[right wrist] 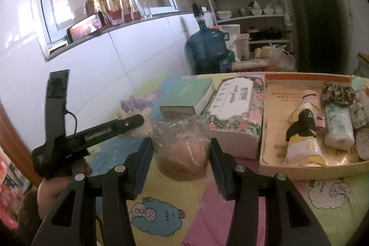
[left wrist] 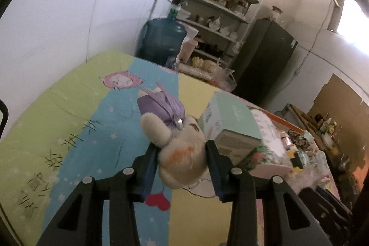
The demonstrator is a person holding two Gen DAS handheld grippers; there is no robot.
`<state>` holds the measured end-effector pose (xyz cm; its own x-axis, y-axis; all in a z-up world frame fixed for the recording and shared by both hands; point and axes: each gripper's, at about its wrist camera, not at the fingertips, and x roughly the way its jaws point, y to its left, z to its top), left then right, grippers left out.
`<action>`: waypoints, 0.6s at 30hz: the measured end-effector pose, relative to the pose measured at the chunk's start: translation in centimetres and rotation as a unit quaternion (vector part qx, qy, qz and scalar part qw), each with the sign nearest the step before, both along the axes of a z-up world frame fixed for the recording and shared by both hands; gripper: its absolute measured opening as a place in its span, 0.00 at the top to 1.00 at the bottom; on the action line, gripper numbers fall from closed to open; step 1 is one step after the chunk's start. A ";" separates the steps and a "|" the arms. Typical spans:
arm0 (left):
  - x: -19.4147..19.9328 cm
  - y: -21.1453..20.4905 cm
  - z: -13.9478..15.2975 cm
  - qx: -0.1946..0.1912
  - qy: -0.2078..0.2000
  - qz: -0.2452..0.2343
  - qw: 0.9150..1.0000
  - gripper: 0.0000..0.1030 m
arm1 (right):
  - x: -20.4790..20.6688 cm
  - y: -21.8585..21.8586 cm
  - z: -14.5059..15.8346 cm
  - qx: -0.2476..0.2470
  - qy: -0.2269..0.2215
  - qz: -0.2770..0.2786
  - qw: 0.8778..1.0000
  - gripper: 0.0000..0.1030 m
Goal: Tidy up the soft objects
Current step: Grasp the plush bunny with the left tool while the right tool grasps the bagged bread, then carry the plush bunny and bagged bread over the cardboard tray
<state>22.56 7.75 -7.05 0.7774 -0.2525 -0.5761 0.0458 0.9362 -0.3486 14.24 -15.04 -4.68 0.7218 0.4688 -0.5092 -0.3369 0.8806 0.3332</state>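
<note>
The cream plush rabbit (left wrist: 182,153) with its purple dress and bow sat squeezed between the two blue-padded fingers of the left gripper (left wrist: 182,167), lifted clear of the cartoon-printed tablecloth (left wrist: 80,130); the left wrist view showed the pads pressing into both sides of its body, a red tag dangling below it. The right wrist view gave only a partial look at that same rabbit (right wrist: 136,107), mostly hidden behind the left gripper's (right wrist: 138,121) dark finger, so the grip itself could be read only from the left camera. The right gripper (right wrist: 182,153) held a brownish-pink soft item in a clear plastic bag (right wrist: 182,146), its pads against both sides of the wrapping; whether the bag rested on the cloth or hung just above it could not be told. Only the right view showed the shallow cardboard box (right wrist: 272,130) on the right side of the table, holding a penguin plush (right wrist: 302,128), a pale patterned tissue pack (right wrist: 339,128), a dark speckled fuzzy piece (right wrist: 337,93) and a few more soft things at the blurred far edge, too indistinct to count. Two closed boxes stood between the rabbit and that cardboard box: one mint-green box (left wrist: 230,123) and one floral box (right wrist: 233,107), touching side by side in both views. One blue water jug (right wrist: 207,45) stood behind the table. Four bottles (right wrist: 113,6) and one phone (right wrist: 85,27) lined the window sill, clear only in the right view.
</note>
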 end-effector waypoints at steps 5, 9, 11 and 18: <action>-2.4 -0.9 2.1 0.011 -0.032 -0.005 0.999 0.60 | -1.0 -0.4 0.7 0.004 -0.010 -0.003 1.000 0.51; -4.3 -1.8 3.5 0.014 -0.049 -0.012 0.999 0.60 | -2.0 -0.8 1.3 0.007 -0.019 -0.007 1.000 0.51; -5.1 -2.4 4.2 0.018 -0.057 -0.016 0.998 0.60 | -2.4 -1.1 1.7 0.007 -0.023 -0.009 1.000 0.51; -7.3 -4.9 5.2 0.030 -0.075 -0.033 0.996 0.60 | -4.2 -2.4 2.7 0.007 -0.037 -0.021 0.999 0.51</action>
